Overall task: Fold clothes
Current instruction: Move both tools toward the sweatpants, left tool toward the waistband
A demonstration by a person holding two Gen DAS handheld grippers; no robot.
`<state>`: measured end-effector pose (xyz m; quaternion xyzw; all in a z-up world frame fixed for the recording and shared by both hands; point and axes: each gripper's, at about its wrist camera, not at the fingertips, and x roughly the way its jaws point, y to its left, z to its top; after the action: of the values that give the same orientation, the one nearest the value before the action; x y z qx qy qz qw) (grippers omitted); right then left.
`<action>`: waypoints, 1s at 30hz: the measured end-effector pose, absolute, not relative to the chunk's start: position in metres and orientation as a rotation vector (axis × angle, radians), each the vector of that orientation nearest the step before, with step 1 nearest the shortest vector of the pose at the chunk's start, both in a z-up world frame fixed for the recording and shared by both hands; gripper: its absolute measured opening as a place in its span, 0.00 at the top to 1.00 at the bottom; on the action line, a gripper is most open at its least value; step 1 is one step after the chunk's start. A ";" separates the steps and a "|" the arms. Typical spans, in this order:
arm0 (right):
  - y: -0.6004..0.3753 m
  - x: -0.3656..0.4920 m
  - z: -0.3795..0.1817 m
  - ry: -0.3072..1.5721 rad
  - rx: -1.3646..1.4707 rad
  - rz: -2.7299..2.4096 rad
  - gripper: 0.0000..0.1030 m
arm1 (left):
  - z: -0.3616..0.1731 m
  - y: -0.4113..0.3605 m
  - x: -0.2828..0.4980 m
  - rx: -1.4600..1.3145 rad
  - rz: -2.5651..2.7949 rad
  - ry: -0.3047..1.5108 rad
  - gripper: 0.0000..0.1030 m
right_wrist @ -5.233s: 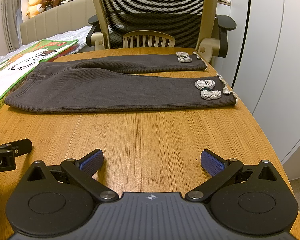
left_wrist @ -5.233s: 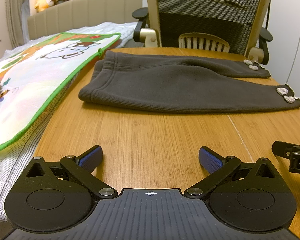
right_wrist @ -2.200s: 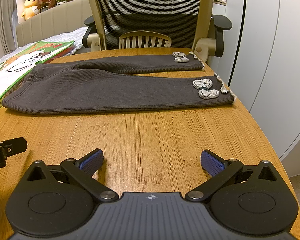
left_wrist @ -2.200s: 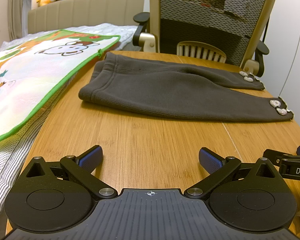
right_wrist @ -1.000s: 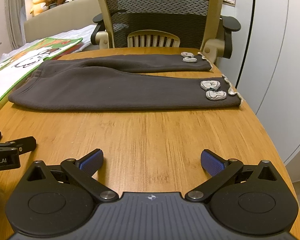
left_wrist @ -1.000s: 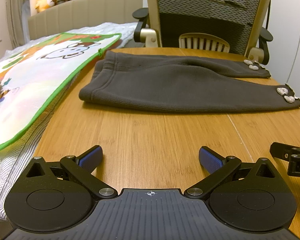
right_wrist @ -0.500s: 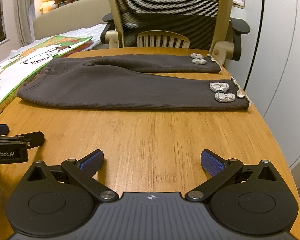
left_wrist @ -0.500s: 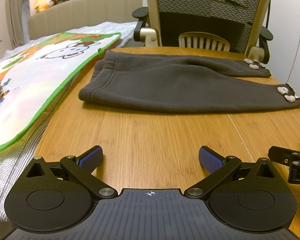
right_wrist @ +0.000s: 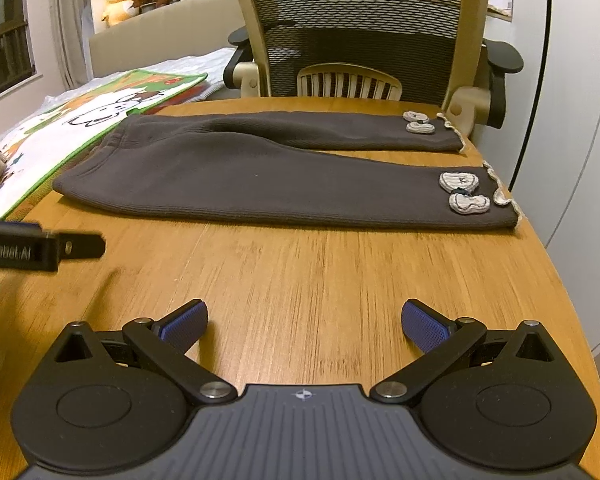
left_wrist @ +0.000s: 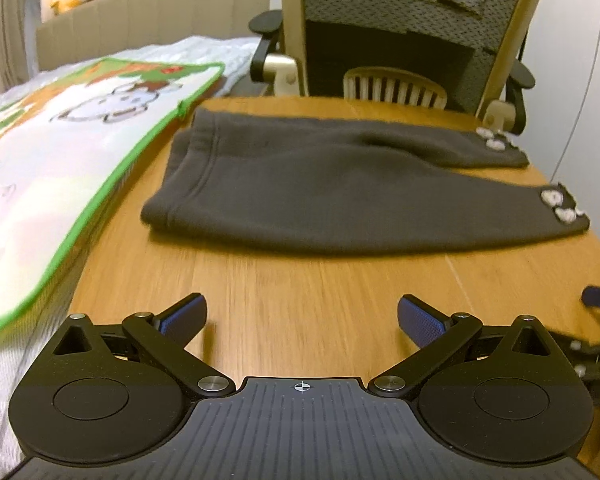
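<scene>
1. Since half a second ago the left tool (left_wrist: 300, 316) has moved forward toward the dark grey trousers (right_wrist: 284, 184), which now loom larger in its view; the right tool (right_wrist: 304, 320) has shifted too, and the trousers have not moved.
2. My guess is that this is an approach to a grasp.
3. Both tools are spread wide with nothing between their blue ribbed pads (right_wrist: 422, 326), hovering over bare wood.
4. The trousers lie flat on the far half of the wooden tabletop (right_wrist: 320, 280), waistband left, two legs splayed right, unfolded.
5. The fabric looks like thick, soft fleece with a ribbed hem; pale bow appliqués (right_wrist: 462, 192) and scalloped trim mark the cuffs.
6. A green-edged cartoon blanket (left_wrist: 60, 160) lies left, and a mesh office chair (right_wrist: 364, 24) stands beyond.
</scene>
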<state>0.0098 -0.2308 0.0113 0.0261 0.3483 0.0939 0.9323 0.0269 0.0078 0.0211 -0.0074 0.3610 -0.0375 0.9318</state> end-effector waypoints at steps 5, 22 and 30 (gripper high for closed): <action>-0.240 0.019 0.016 0.700 0.099 0.223 0.00 | 0.040 0.009 0.052 -0.003 -0.103 0.666 0.00; -0.229 0.118 0.011 0.696 0.053 0.228 0.21 | 0.007 0.038 0.104 -0.013 -0.132 0.729 0.00; -0.222 0.091 0.007 0.691 -0.027 0.250 0.18 | 0.005 0.030 0.077 0.011 -0.118 0.719 0.00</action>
<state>0.0914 -0.2216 0.0066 -0.0132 0.3375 0.1223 0.9332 0.0770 0.0303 0.0051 0.0054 0.3518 -0.0577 0.9343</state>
